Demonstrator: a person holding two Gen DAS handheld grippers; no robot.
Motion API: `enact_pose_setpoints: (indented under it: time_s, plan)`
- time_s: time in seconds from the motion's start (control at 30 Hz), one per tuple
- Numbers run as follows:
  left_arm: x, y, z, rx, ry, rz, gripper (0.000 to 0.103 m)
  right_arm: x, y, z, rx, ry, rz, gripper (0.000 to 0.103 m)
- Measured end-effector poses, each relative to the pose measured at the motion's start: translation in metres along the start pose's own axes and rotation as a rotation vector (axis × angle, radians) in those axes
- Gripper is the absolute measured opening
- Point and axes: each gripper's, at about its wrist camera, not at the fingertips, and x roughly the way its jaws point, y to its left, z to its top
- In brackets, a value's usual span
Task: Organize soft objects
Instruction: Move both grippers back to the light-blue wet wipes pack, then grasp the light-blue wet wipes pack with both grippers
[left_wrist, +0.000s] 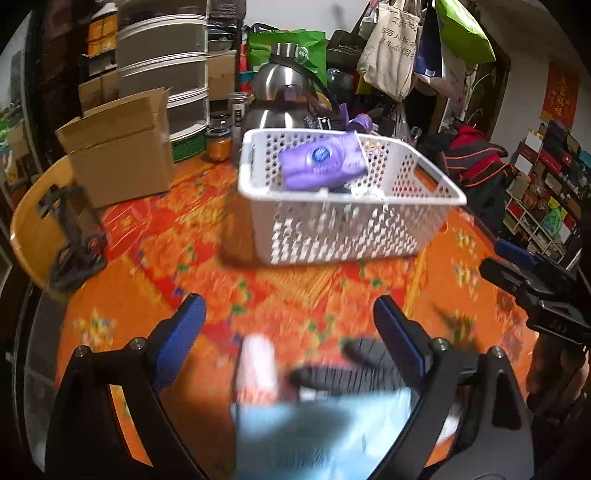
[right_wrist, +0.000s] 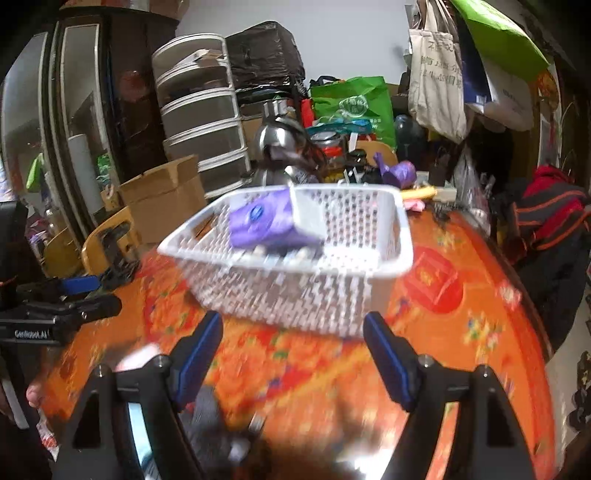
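Observation:
A white perforated basket (left_wrist: 347, 229) stands on the orange patterned tablecloth, with a purple soft pack (left_wrist: 323, 162) lying in it; both show in the right wrist view too, the basket (right_wrist: 295, 291) and the pack (right_wrist: 269, 221). My left gripper (left_wrist: 290, 314) is open and empty, above a blurred pile: a pink-white item (left_wrist: 256, 365), a black cloth (left_wrist: 351, 373) and a light blue cloth (left_wrist: 317, 435). My right gripper (right_wrist: 293, 332) is open and empty, just before the basket. A grey soft item (right_wrist: 210, 417) lies under its left finger.
Cardboard boxes (left_wrist: 122, 147) and a steel kettle (left_wrist: 273, 96) stand behind the basket. A yellow chair back (left_wrist: 40, 218) is at the table's left edge. The right gripper shows at right (left_wrist: 535, 291) in the left wrist view. Clutter and hanging bags fill the back.

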Motion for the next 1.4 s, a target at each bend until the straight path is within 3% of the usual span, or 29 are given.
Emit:
enact_pose_setpoints:
  time_s: [0.1,0.17,0.37,0.5,0.7,0.8,0.93,1.07,1.4]
  plan:
    - [-0.019,0.005,-0.029,-0.035,-0.027,0.022,0.091,-0.016,0.011,-0.032,-0.020,0.008,-0.011,0.078]
    - [-0.026,0.008,-0.045,-0.063,-0.027,-0.006,0.091,-0.022,0.017,-0.050,-0.019,0.011,-0.007,0.078]
    - [-0.055,0.010,-0.097,-0.047,-0.093,0.002,0.091,-0.044,0.042,-0.100,0.020,0.005,0.024,0.078]
    - [-0.065,0.015,-0.131,0.004,-0.106,0.024,0.091,-0.058,0.063,-0.122,0.052,-0.040,0.044,0.078]
    - [-0.068,0.034,-0.176,0.008,-0.097,-0.015,0.091,-0.060,0.112,-0.138,-0.041,-0.027,0.092,0.077]
    - [-0.066,0.037,-0.186,0.021,-0.099,-0.030,0.090,-0.051,0.138,-0.144,-0.100,-0.012,0.123,0.071]
    - [-0.060,0.039,-0.187,0.028,-0.093,-0.069,0.085,-0.033,0.159,-0.150,-0.152,0.032,0.133,0.054]
    - [-0.046,0.037,-0.185,0.043,-0.051,-0.108,0.077,-0.022,0.162,-0.148,-0.167,0.038,0.103,0.054]
    - [-0.029,0.028,-0.176,0.055,-0.021,-0.179,0.069,-0.007,0.159,-0.140,-0.222,0.052,0.113,0.052]
